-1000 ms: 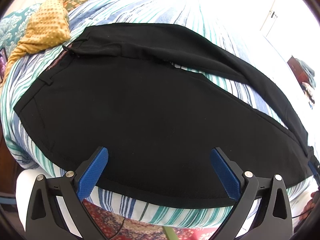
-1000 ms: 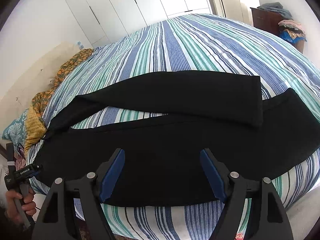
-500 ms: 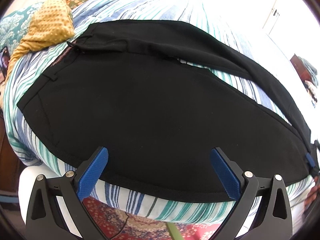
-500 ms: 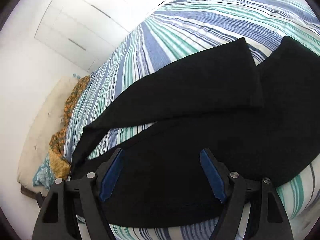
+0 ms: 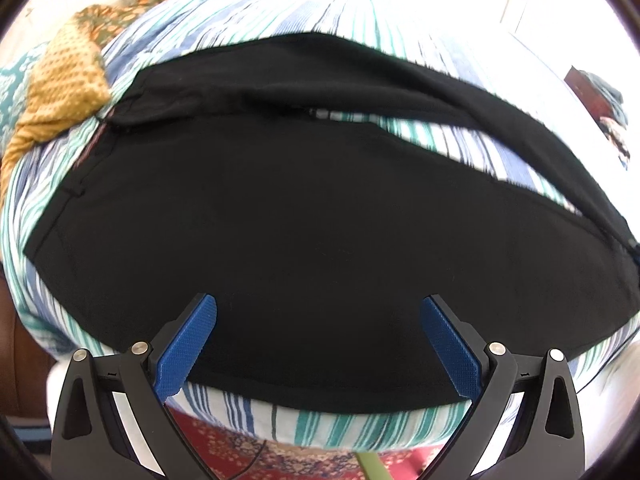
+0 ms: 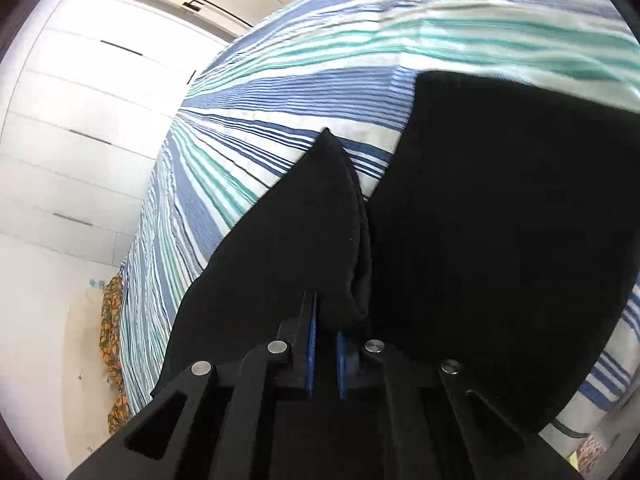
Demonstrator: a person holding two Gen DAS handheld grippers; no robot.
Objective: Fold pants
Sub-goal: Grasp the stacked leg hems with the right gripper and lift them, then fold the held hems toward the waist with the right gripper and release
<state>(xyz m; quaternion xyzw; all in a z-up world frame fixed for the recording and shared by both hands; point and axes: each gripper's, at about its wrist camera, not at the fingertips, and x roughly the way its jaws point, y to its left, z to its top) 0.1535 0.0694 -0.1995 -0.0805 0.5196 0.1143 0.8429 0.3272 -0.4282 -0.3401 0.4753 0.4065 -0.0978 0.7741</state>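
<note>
Black pants (image 5: 312,216) lie spread flat on the striped bed, waistband at the left, the two legs running off to the right with a strip of bedspread between them. My left gripper (image 5: 318,320) is open and empty, its blue pads above the near leg by the bed's front edge. In the right wrist view my right gripper (image 6: 325,334) is shut on the hem end of the far pant leg (image 6: 312,232), which bunches up between the blue pads. The near leg (image 6: 512,232) lies to its right.
The blue, teal and white striped bedspread (image 5: 320,420) covers the bed. A mustard dotted cloth (image 5: 64,92) and a patterned pillow lie at the head end. White wardrobe doors (image 6: 72,120) stand beyond the bed. A red patterned rug (image 5: 248,452) lies below the front edge.
My right gripper swung to the far leg's hem and closed on it; it was open before. My left gripper moved in slightly closer over the pants and stayed open.
</note>
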